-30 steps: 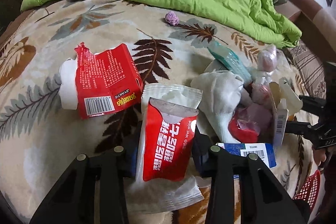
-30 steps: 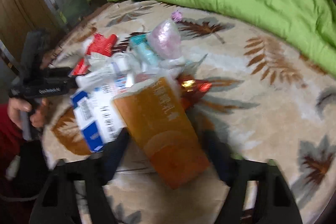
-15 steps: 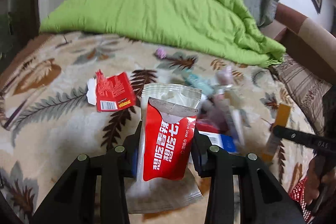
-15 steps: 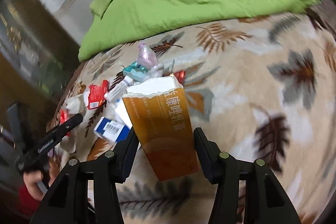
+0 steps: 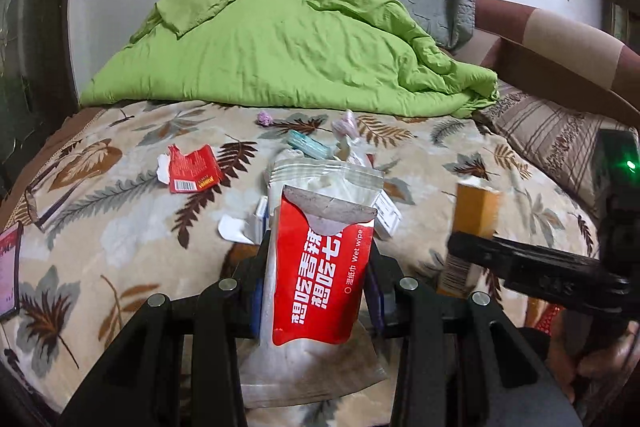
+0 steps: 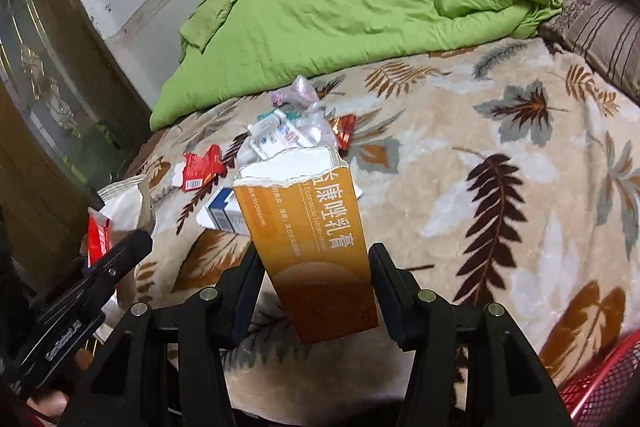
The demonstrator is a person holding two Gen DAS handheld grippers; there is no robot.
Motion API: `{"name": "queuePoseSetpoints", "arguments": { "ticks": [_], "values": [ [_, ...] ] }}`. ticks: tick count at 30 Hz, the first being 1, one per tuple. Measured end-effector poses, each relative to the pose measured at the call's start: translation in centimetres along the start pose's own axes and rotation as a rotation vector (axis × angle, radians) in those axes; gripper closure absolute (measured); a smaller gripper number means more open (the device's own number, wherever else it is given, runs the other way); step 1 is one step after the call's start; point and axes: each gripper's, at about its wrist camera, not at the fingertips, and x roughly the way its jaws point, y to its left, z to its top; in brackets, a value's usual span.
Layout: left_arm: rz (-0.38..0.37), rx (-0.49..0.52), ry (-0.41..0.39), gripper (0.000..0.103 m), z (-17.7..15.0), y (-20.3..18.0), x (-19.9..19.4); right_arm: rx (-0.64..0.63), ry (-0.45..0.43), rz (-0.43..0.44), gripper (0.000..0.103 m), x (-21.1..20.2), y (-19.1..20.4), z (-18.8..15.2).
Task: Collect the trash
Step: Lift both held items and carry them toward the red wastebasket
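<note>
Left wrist view: left gripper (image 5: 318,291), jaws pinching a red-and-white wet-wipe pouch (image 5: 322,267) upright, lifted clear of the leaf-patterned blanket (image 5: 120,227). Remaining trash on the blanket beyond: torn red carton (image 5: 192,174) lying apart to the left; a loose pile (image 5: 320,151) of teal, pink and white packets behind the pouch; green quilt (image 5: 280,55) further back. The orange box (image 5: 476,215) shows at right, behind the other tool's finger. Right wrist view: right gripper (image 6: 316,295), jaws having just been closing and now clamped on that tall orange box (image 6: 316,247), its torn top uppermost, tilted slightly left and off the blanket. Blue-and-white carton (image 6: 224,215) and the pile lie beyond it. A red mesh basket (image 6: 600,395) edges the lower right corner, near this gripper. Handling note: both items are judged ready for deposit; carry each over the basket rim before spreading the jaws, keep the pinch firm on the slippery pouch, and release one at a time so neither bounces out.
</note>
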Motion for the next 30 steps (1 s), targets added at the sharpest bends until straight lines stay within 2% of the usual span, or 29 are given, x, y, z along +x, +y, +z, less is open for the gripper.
{"name": "queuePoseSetpoints", "arguments": {
  "ticks": [6, 16, 30],
  "values": [
    [0.015, 0.013, -0.01, 0.065, -0.5, -1.2, -1.7, -0.034, -0.043, -0.016, 0.046, -0.7, 0.4, -0.3],
    [0.032, -0.01, -0.02, 0.065, -0.6, -1.6, -4.6, -0.005, -0.079, -0.006, 0.046, -2.6, 0.1, -1.5],
    [-0.023, -0.035, -0.033, 0.065, 0.3, -1.8, -5.0, 0.057, -0.095, 0.07, 0.046, -7.1, 0.4, -0.8]
  ]
}}
